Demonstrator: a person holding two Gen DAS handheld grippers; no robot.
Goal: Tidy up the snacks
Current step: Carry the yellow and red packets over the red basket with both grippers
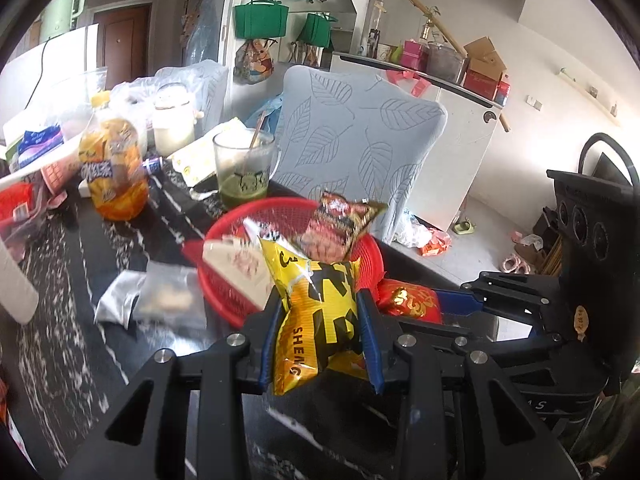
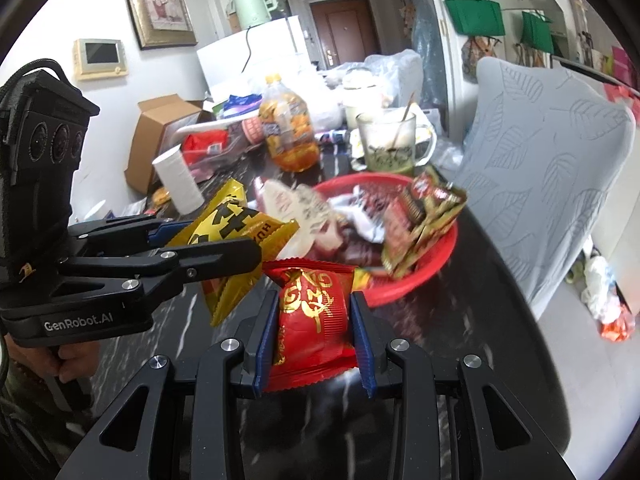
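Left claw [image 1: 320,316] grips yellow packet [image 1: 316,312]; right claw [image 2: 314,316] grips red packet [image 2: 312,312], basket [image 2: 400,292] contents blurred.

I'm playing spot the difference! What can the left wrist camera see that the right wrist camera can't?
Only the left wrist view shows the silver foil packet lying on the table, the white fridge with red boxes on top, and the floor beyond.

Only the right wrist view shows the framed picture, the open cardboard box and the white paper roll.

Both show the yellow snack bag in the left gripper, the red snack packet in the right gripper, the red basket and the orange drink bottle.
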